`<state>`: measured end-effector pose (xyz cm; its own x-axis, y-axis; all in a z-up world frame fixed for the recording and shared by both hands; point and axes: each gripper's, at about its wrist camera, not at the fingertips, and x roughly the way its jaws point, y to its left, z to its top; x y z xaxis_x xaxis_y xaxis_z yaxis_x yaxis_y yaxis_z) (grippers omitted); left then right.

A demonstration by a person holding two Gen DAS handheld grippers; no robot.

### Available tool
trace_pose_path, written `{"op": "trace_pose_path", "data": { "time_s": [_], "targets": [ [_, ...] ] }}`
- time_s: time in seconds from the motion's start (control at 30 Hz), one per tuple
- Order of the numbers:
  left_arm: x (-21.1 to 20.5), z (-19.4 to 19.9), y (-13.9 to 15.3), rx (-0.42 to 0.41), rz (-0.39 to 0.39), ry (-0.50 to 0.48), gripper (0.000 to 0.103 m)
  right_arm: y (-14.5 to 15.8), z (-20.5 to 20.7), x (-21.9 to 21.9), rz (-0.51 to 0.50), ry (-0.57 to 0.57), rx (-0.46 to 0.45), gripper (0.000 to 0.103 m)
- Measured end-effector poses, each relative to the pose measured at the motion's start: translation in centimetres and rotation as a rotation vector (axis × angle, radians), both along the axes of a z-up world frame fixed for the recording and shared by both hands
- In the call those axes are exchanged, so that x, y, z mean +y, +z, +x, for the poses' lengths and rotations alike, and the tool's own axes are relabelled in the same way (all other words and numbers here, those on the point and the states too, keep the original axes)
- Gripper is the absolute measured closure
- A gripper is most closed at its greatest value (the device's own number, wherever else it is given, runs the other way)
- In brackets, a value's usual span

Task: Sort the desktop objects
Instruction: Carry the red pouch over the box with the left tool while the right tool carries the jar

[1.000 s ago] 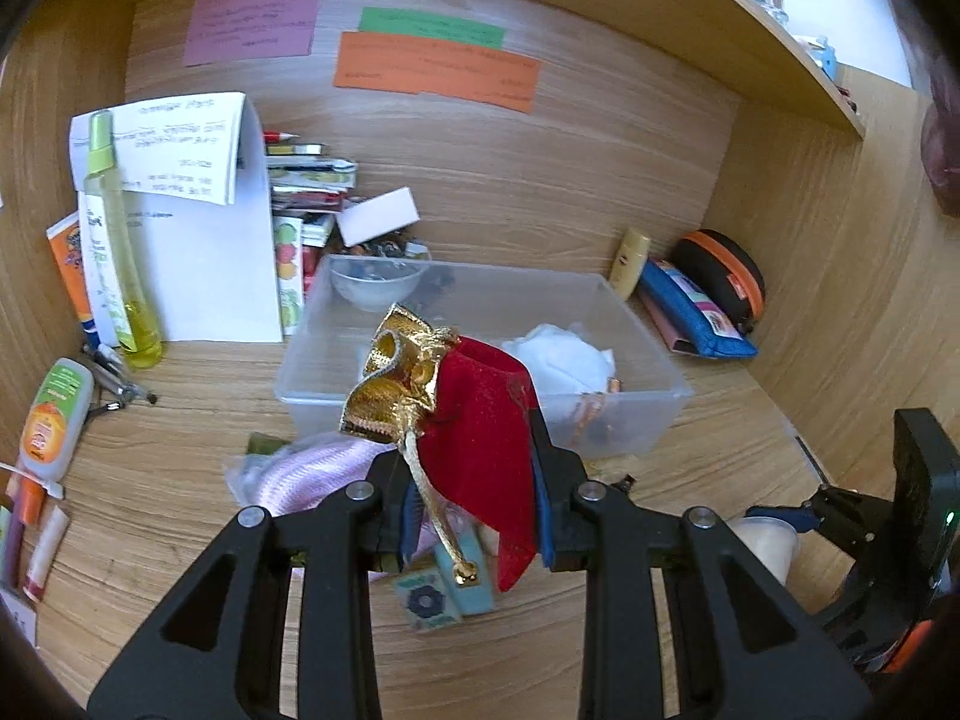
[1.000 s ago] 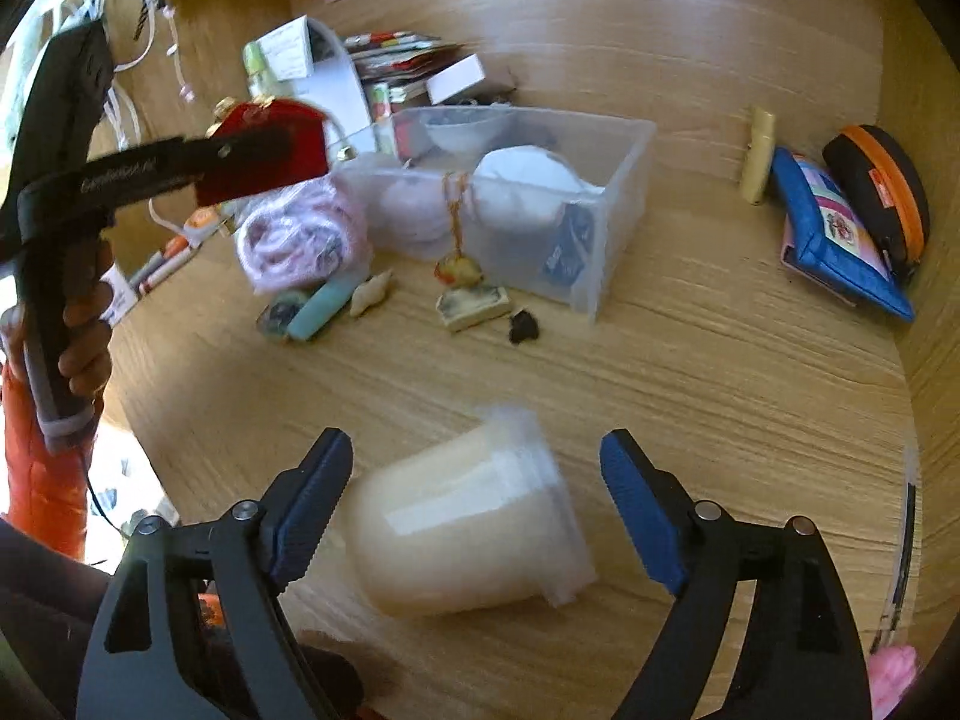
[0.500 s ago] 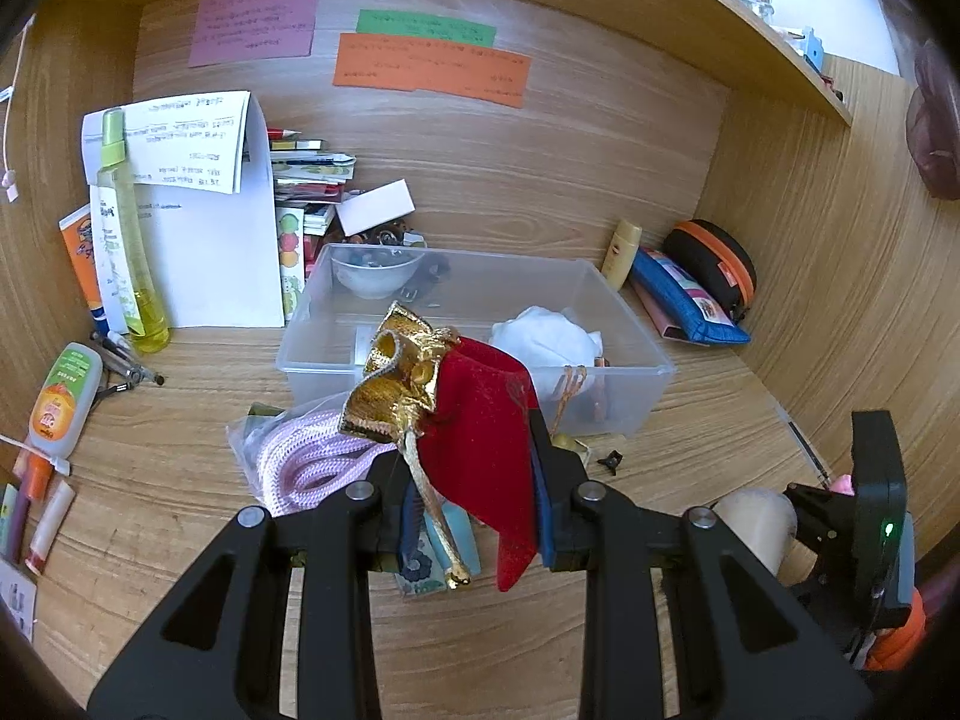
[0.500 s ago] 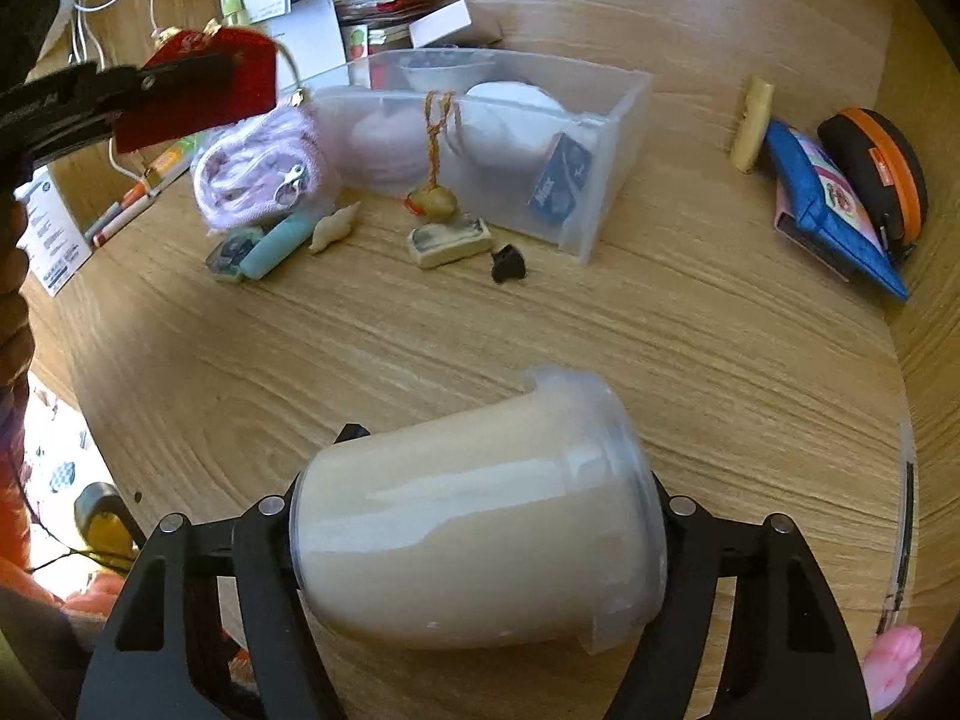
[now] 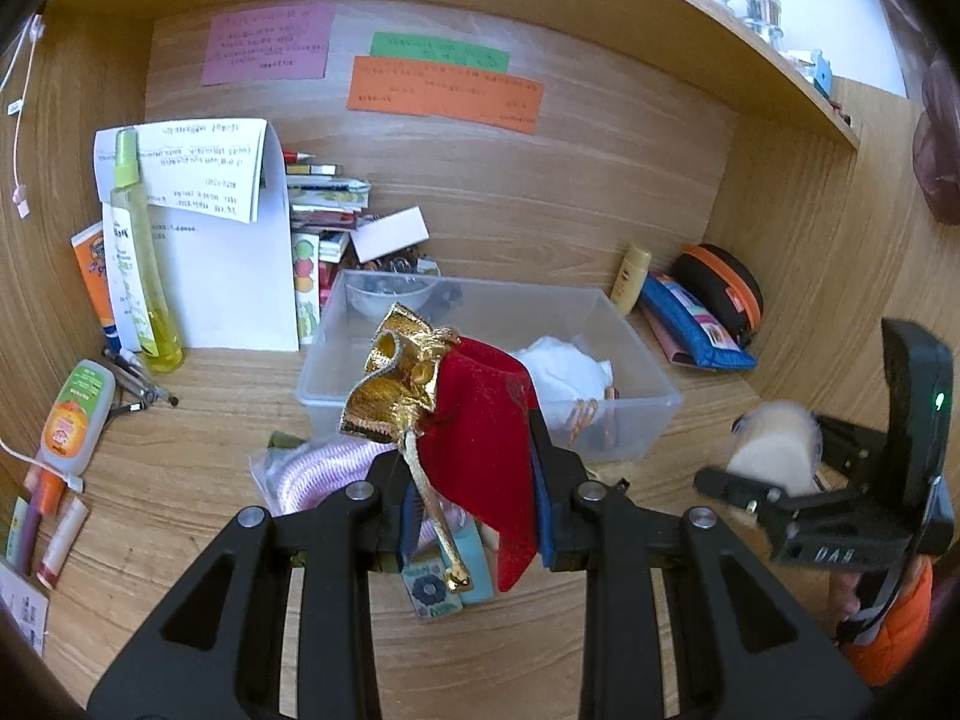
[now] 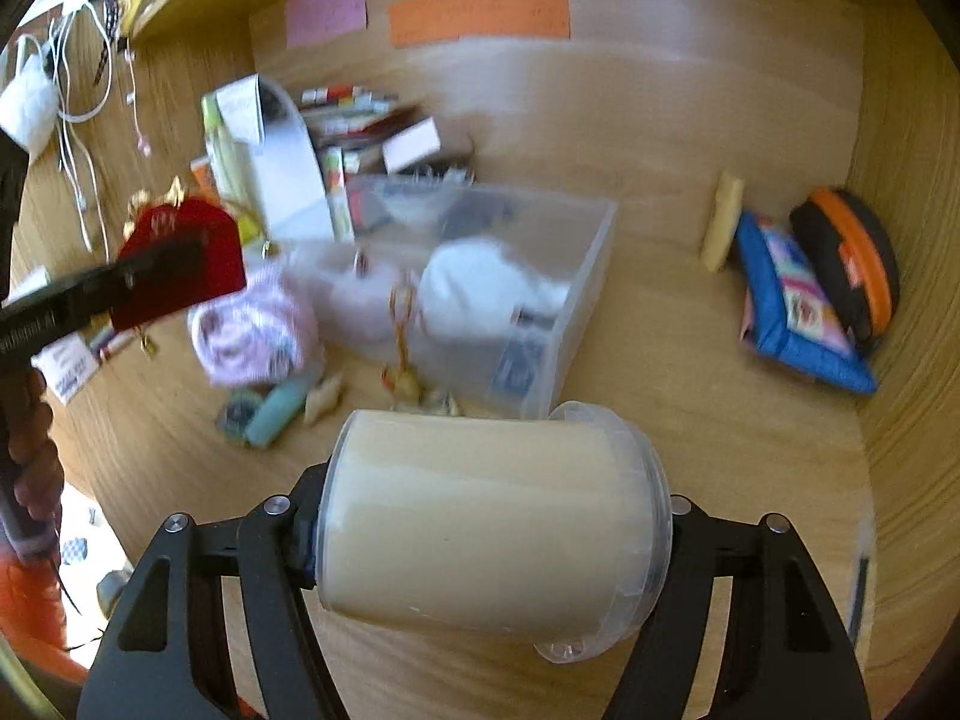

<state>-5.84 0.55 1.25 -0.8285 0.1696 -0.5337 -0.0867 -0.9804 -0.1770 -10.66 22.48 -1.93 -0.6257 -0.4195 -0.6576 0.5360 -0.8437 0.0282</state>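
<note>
Now left tool [image 5: 474, 516] clamps red pouch [image 5: 480, 438]; right tool [image 6: 486, 534] (jaws just closing) grips jar [image 6: 486, 528].

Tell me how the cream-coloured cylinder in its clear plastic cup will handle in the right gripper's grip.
The cream-coloured cylinder in its clear plastic cup lies sideways across the right gripper, whose jaws have just closed on it. Its walls look smooth and glossy, so it may slip or twist. It looks rigid, not floppy. Set down sideways on the wooden desk, the round body would probably roll.

Bare desk [image 6: 690, 372] right — clear bin [image 6: 576, 312] centre
</note>
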Motion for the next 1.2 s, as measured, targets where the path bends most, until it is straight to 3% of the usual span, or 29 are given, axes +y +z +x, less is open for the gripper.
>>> {"op": "trace_pose_path", "data": {
  "time_s": [0.23,0.47,0.9,1.2],
  "targets": [
    [-0.3,-0.8,1.1,0.032,-0.022,0.012,0.075,3.0,-2.4,-0.8,-0.058,-0.006,0.058,0.036],
    [-0.2,-2.5,2.1,0.054,-0.047,0.018,0.075,4.4,-4.7,-2.3,-0.116,-0.004,0.058,0.036],
    [-1.3,-6.7,1.3,0.007,-0.049,0.021,0.075,4.9,-8.6,-6.3,-0.140,0.002,0.025,0.036],
    [-2.3,-10.6,-0.8,-0.081,-0.014,0.012,0.075,2.0,-11.8,-8.1,-0.081,-0.034,-0.044,0.036]
  ]
}}
